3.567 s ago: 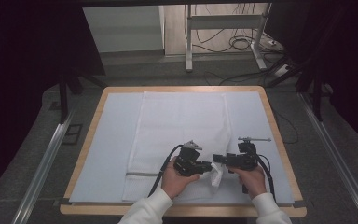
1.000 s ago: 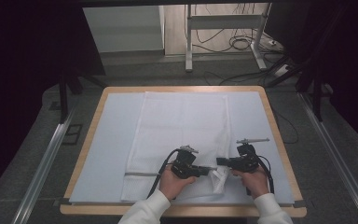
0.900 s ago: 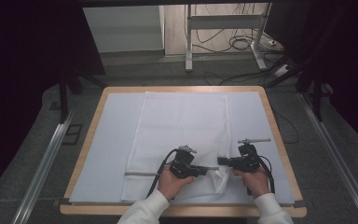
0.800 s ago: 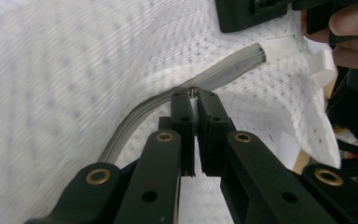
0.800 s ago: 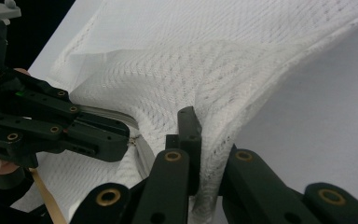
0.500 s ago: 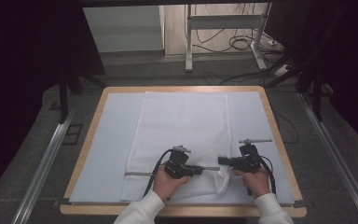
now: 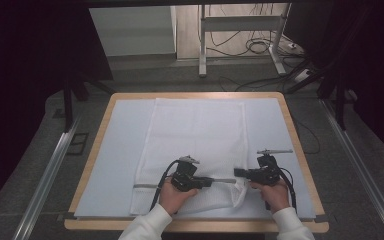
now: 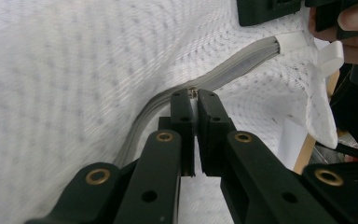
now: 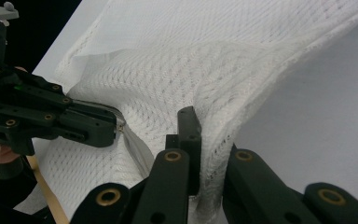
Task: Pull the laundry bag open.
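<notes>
White mesh fabric, a flat zippered laundry bag (image 7: 195, 145), lies spread on the pale blue mat (image 7: 120, 150) that covers my counter (image 7: 300, 150), running from near the far edge down to the near edge and sitting about midway between the left and right edges. A grey zipper (image 7: 220, 180) crosses the bag close to its near end, parallel to the counter's near edge.

My left gripper (image 7: 215, 181) rests low on the bag near the near edge, pointing toward the right edge. Its fingers (image 8: 183, 112) are closed together on the small metal zipper pull (image 8: 193, 92), which peeks out just at their tips, with the grey zipper tape curving away to either side of them.

My right gripper (image 7: 237, 173) sits just beside the bag's near right corner, pointing back toward the left one, the two close together along the zipper line. Its fingers (image 9: 189, 135) are clamped on a raised fold of the mesh at the zipper's end, so the fabric there stands up in a ridge between them and the corner of the bag is lifted off the mat.
</notes>
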{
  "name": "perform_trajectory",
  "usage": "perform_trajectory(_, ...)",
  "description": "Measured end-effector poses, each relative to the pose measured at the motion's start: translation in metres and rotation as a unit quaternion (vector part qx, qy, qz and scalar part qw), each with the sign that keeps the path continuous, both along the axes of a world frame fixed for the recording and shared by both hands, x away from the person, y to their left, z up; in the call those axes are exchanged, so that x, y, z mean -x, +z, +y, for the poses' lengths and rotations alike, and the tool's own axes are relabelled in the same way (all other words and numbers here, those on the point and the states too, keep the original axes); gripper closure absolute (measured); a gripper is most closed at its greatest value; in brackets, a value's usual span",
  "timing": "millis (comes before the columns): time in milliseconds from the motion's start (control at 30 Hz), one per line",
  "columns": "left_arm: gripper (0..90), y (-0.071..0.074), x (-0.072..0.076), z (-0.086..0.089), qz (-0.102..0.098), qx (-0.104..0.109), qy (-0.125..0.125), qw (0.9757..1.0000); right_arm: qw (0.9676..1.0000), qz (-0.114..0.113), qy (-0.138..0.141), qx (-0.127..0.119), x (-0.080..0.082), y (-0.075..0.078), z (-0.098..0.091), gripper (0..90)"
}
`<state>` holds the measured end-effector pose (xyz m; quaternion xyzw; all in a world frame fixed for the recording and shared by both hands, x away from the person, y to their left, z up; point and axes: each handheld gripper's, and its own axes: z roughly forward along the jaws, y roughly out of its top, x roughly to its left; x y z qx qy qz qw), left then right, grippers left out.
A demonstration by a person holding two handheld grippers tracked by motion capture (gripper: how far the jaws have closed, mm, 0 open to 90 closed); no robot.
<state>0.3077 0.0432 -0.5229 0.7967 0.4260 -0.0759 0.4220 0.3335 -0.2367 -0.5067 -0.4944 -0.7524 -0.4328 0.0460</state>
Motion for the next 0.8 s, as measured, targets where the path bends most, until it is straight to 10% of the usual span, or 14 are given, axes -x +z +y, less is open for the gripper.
perform_trajectory(800,86.5,-0.001,-0.001,0.02,0.009,0.013,0.002,0.9999,1.0,0.0,0.001,-0.005,0.001,-0.005,0.0,88.3)
